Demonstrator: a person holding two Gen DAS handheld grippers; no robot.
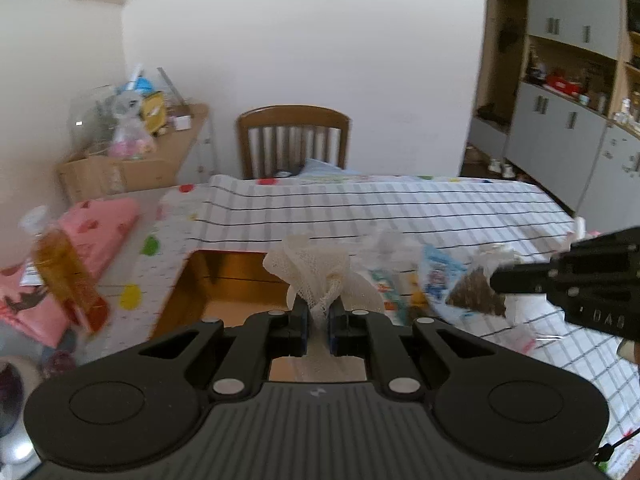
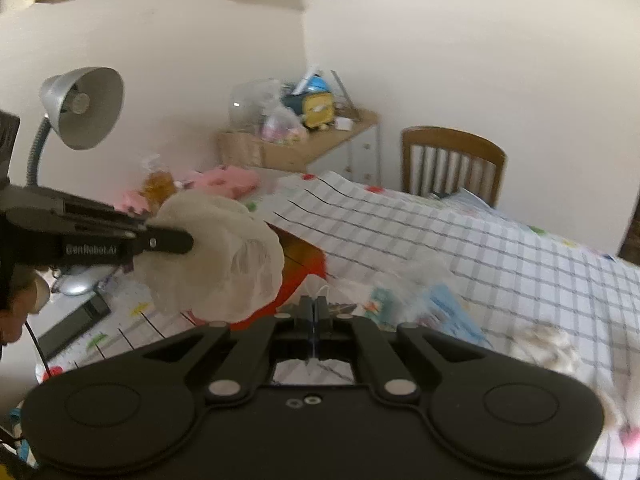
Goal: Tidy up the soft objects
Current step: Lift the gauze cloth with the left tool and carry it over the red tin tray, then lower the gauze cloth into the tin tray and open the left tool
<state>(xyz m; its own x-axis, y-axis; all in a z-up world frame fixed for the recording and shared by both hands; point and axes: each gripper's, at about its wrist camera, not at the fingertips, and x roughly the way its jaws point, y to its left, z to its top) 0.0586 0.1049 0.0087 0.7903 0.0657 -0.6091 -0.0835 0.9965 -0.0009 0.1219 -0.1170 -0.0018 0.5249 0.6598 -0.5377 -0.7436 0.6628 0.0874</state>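
My left gripper (image 1: 317, 305) is shut on a bunched white mesh cloth (image 1: 308, 264), held above an open wooden box (image 1: 224, 276) on the checked table (image 1: 400, 208). From the right comes my right gripper (image 1: 496, 280), against a clear plastic bag of colourful packets (image 1: 436, 280). In the right wrist view my right gripper (image 2: 314, 305) is shut with a thin edge of the plastic bag (image 2: 440, 304) pinched between its pads. The left gripper (image 2: 190, 240) with the mesh cloth (image 2: 240, 264) hangs at the left, over the box (image 2: 298, 258).
A wooden chair (image 1: 292, 140) stands at the table's far side. Pink fabric (image 1: 100, 228) and a bag of orange contents (image 1: 64, 276) lie at the left, below a cluttered shelf (image 1: 132, 132). A desk lamp (image 2: 84, 108) stands at the left; a fluffy white item (image 2: 548, 348) lies at the right.
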